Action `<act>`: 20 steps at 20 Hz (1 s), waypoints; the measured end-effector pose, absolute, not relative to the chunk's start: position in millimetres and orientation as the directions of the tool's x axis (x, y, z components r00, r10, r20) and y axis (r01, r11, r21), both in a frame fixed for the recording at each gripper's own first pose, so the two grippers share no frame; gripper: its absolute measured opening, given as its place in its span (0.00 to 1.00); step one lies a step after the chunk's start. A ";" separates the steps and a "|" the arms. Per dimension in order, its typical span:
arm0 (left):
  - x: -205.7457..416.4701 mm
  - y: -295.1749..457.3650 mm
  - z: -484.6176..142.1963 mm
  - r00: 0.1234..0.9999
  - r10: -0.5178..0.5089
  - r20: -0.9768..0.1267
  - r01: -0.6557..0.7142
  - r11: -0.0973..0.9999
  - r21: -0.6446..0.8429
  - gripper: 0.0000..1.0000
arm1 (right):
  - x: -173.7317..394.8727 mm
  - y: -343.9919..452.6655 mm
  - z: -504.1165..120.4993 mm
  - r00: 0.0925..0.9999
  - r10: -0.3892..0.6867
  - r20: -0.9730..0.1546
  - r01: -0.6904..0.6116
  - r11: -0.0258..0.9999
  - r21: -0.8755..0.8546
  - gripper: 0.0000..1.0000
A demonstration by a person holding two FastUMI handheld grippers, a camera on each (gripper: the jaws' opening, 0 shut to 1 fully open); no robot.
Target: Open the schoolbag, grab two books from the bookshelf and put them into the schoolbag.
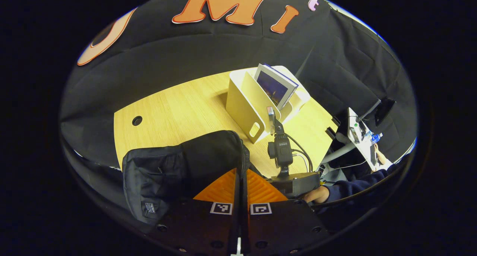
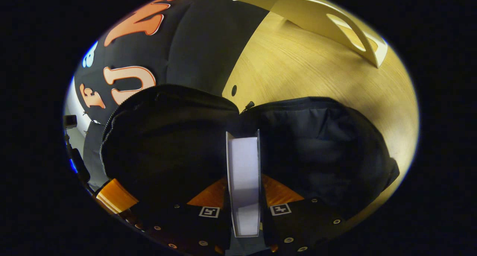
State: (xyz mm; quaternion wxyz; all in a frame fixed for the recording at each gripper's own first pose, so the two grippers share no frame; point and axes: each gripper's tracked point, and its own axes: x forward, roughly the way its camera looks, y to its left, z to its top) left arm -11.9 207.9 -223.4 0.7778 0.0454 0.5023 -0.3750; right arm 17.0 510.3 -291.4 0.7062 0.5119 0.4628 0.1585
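Observation:
The black schoolbag [image 1: 175,166] lies on the wooden table [image 1: 179,110] with its top unzipped. My left gripper [image 1: 241,173] is shut on the edge of the bag's opening, a thin fold of fabric between its pads. My right gripper [image 2: 244,179] is shut on a book [image 2: 243,155], held spine-away with its white page edge facing me, over the dark mouth of the schoolbag [image 2: 309,144]. A cream bookshelf [image 1: 244,107] stands behind the bag with one dark-covered book [image 1: 275,86] leaning in it. A hand [image 1: 316,194] holds the right gripper's body beside the bag.
The bookshelf's cut-out side [image 2: 354,36] is at the upper right of the right gripper view. The table has a cable hole [image 1: 137,120]. A white desk [image 1: 357,131] with equipment and a person's arm [image 1: 380,157] lie beyond the table's right edge.

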 end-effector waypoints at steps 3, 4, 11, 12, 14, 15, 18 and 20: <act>-3.0 219.5 -226.9 0.232 -0.517 -0.824 0.604 0.740 -0.295 0.04 | -4.6 481.6 -305.1 0.412 0.672 -0.615 0.249 0.566 0.786 0.54; -1.7 221.5 -228.4 0.232 -0.516 -0.825 0.597 0.745 -0.297 0.04 | -11.5 468.4 -303.1 0.391 0.663 -0.639 0.228 0.602 0.765 0.68; -6.0 215.7 -241.0 0.250 -0.475 -0.844 0.589 0.766 -0.257 0.04 | -20.2 367.3 -256.3 0.379 0.569 -0.730 0.114 0.754 0.647 0.87; -7.1 214.3 -242.4 0.251 -0.468 -0.847 0.589 0.768 -0.250 0.04 | -19.1 348.6 -249.4 0.381 0.545 -0.747 0.092 0.781 0.617 0.89; -8.7 209.5 -245.3 0.251 -0.459 -0.852 0.579 0.777 -0.248 0.04 | -11.3 310.6 -236.7 0.390 0.480 -0.786 0.042 0.843 0.536 0.94; -10.3 209.6 -247.8 0.253 -0.453 -0.855 0.569 0.784 -0.248 0.04 | -5.4 292.5 -229.0 0.398 0.446 -0.802 0.027 0.868 0.496 0.97; -8.1 208.7 -250.8 0.260 -0.439 -0.860 0.535 0.807 -0.250 0.04 | 12.6 249.9 -202.4 0.409 0.378 -0.830 -0.014 0.912 0.409 0.98; -7.4 209.6 -251.2 0.268 -0.428 -0.863 0.511 0.823 -0.249 0.04 | 27.2 221.5 -188.4 0.413 0.326 -0.850 -0.052 0.941 0.336 0.98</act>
